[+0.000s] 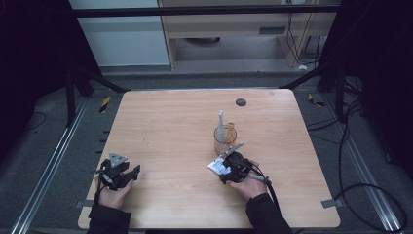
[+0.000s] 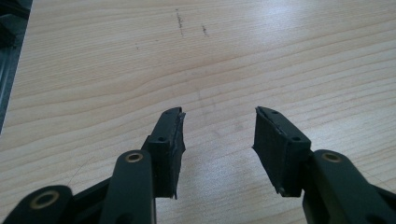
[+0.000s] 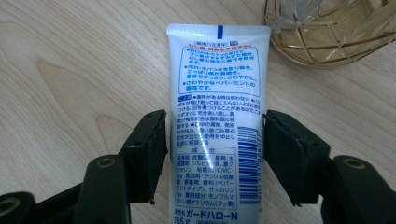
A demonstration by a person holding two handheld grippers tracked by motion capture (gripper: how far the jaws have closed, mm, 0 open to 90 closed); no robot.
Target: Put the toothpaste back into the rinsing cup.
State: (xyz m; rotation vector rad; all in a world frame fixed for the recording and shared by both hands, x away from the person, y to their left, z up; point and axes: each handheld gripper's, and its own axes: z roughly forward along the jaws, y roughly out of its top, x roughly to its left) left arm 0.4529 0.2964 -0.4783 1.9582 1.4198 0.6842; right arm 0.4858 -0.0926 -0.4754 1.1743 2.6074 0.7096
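A white toothpaste tube with blue print lies flat on the wooden table, its crimped end toward an amber glass cup. My right gripper straddles the tube, one pad close by each long side; the tube looks undeformed, and I count the jaws as open. From above, the right gripper sits just in front of the cup, which holds an upright toothbrush, with the tube under its jaws. My left gripper stands open over bare wood, near the table's front left.
A small dark round disc lies near the table's far edge. The table's left edge runs close to the left gripper. Cables trail on the floor at the right. Bare wood spreads between the two hands.
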